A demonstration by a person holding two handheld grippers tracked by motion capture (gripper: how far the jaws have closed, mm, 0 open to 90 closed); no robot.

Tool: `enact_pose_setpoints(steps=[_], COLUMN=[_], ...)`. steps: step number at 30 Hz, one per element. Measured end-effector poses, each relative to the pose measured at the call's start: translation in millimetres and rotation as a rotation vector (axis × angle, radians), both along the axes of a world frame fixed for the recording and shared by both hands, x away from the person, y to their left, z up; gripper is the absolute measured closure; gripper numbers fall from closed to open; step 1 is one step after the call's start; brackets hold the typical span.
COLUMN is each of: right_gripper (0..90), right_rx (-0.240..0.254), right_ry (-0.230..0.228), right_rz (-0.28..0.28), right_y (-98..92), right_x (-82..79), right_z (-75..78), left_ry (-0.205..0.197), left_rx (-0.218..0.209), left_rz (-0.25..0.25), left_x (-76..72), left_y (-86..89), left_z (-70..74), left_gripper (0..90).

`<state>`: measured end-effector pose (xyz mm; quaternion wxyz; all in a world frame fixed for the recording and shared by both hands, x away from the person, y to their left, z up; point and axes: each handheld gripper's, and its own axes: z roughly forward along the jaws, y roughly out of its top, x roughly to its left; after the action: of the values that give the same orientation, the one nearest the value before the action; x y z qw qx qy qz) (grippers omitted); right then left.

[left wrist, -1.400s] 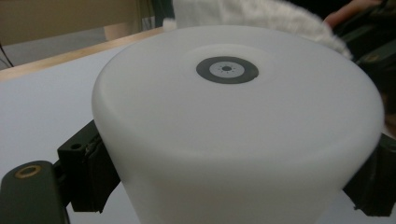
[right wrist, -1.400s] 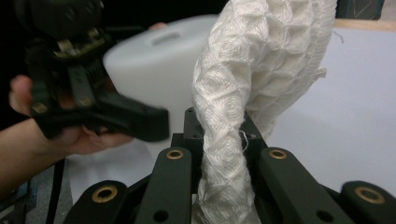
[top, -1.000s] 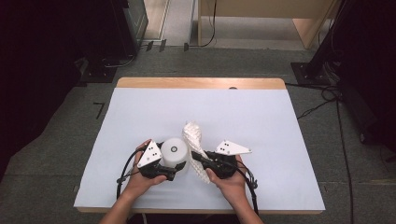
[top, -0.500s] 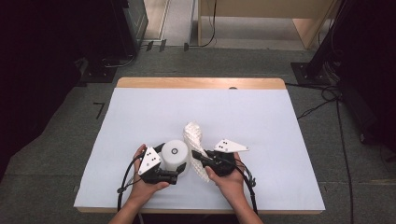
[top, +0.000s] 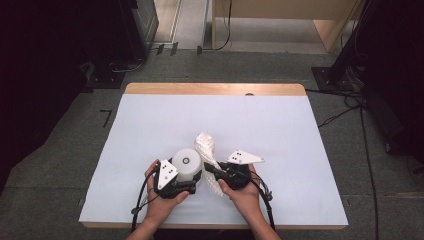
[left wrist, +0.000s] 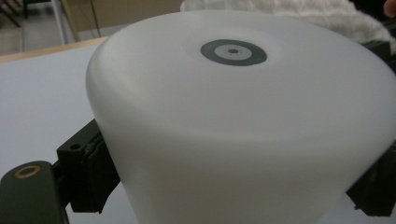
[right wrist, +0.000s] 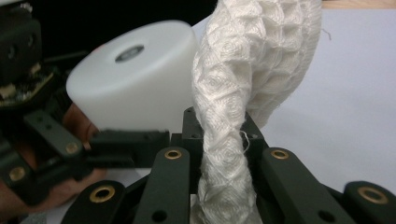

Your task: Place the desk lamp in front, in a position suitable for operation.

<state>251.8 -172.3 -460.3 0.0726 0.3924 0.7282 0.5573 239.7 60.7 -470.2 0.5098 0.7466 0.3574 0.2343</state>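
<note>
While the white cup (top: 186, 163) stands upside down near the front edge of the table (top: 300, 150), its flat base with a grey ring faces up. Black jaws of the left gripper (top: 192, 181) press against opposite sides of the cup wall, pinching it. Just right of the cup, touching it, a white woven cloth (top: 206, 147) rises in a twisted strand. Jaws of the right gripper (top: 212, 171) are closed tight on the lower part of that strand, as the right gripper view shows (right wrist: 224, 154). Both hands rest low at the front of the white table cover (top: 150, 125), close together.
</note>
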Motion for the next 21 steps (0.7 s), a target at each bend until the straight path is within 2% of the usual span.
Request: enact_pose_setpoints(steps=[2,3,5,7,12,16,18,21], right_gripper=[79.1,79.1,79.1,79.1,79.2,79.3,79.3,79.2], right_rx=[-0.002,-0.003,-0.005,-0.004,-0.002,0.019,0.027,0.021], right_ry=[0.001,0.002,0.0,0.0,-0.017,-0.045,-0.053,-0.062], right_rz=[0.005,0.008,0.023,0.036,0.039,0.014,0.005,0.016], right_y=[1.2,2.6,6.1,9.7,8.8,1.2,-1.4,0.4], right_x=[-0.7,-1.5,-3.3,-6.3,-9.8,-10.7,-11.8,-14.1], right_z=[-0.3,-0.6,-1.1,-0.3,5.4,13.6,17.0,18.0], left_ry=[-0.002,-0.002,0.006,0.01,0.011,0.009,0.005,0.01], left_rx=[-0.026,-0.026,-0.062,-0.069,-0.084,-0.055,-0.039,-0.047], left_rz=[-0.068,-0.068,-0.133,-0.174,-0.232,-0.295,-0.291,-0.285], left_x=[5.6,5.6,13.0,16.2,19.5,17.2,17.0,19.6], left_y=[8.7,8.7,19.0,22.5,24.3,20.2,18.3,18.9], left_z=[5.5,5.5,10.7,11.4,15.0,16.2,15.8,14.9], left_gripper=[8.5,8.5,8.5,8.5,8.6,8.6,8.6,8.6])
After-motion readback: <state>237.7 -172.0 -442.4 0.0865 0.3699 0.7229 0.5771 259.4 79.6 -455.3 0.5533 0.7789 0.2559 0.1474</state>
